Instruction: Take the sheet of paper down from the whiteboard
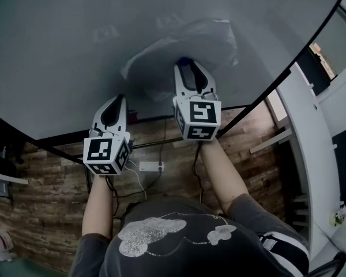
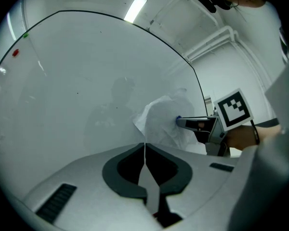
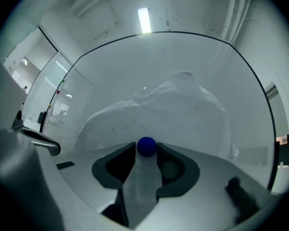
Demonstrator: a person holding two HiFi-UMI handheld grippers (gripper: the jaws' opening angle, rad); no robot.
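A crumpled, translucent sheet of paper (image 1: 181, 42) (image 2: 164, 121) (image 3: 159, 107) hangs on the whiteboard (image 1: 69, 39) (image 2: 72, 76), pinned at its lower middle by a round blue magnet (image 3: 146, 146) (image 1: 183, 60). My right gripper (image 1: 191, 65) (image 3: 146, 151) points level at the board. Its jaws stand wide apart with the magnet between the fingertips, close to both. My left gripper (image 1: 116, 100) (image 2: 144, 146) is lower and to the left, shut with nothing in it, its tips just short of the paper's left edge.
The board's dark lower frame (image 1: 161, 118) runs under both grippers. Below it are a wooden floor, cables and a white power strip (image 1: 150, 166). White furniture (image 1: 311, 126) stands at the right. Small red (image 2: 15, 52) and green (image 2: 25, 34) magnets sit at the board's far left.
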